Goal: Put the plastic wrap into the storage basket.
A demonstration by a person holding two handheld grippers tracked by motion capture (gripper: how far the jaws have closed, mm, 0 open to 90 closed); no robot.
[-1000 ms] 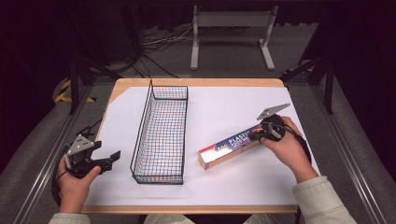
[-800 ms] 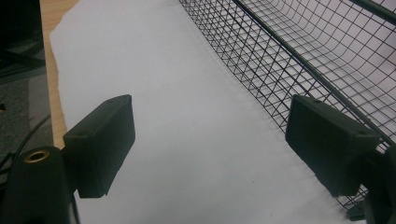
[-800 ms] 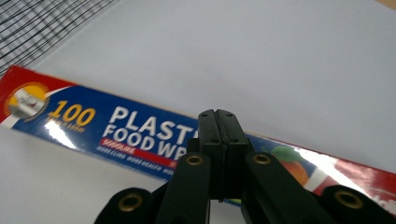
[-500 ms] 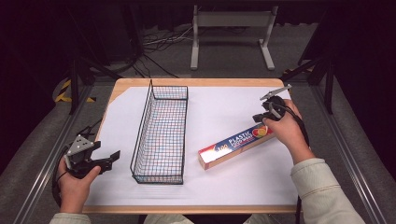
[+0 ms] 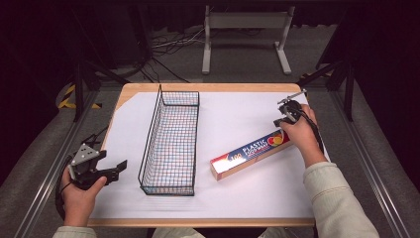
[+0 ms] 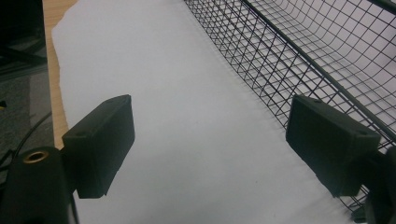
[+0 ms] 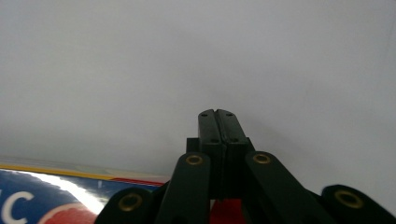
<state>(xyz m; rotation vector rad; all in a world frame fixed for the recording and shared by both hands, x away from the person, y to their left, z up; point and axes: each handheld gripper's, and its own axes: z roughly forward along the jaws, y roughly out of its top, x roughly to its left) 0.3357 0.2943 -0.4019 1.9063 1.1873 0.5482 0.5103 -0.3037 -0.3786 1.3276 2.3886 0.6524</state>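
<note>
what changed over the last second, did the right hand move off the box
The right hand-held gripper moved from over the far end of the plastic wrap box away toward the table's far right corner, jaws shut on nothing. The box, the wire basket and the open left hand-held gripper stayed where they were.

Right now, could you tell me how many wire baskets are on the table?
1. The wire basket stands left of centre on the white sheet, between the left gripper and the plastic wrap box.
</note>
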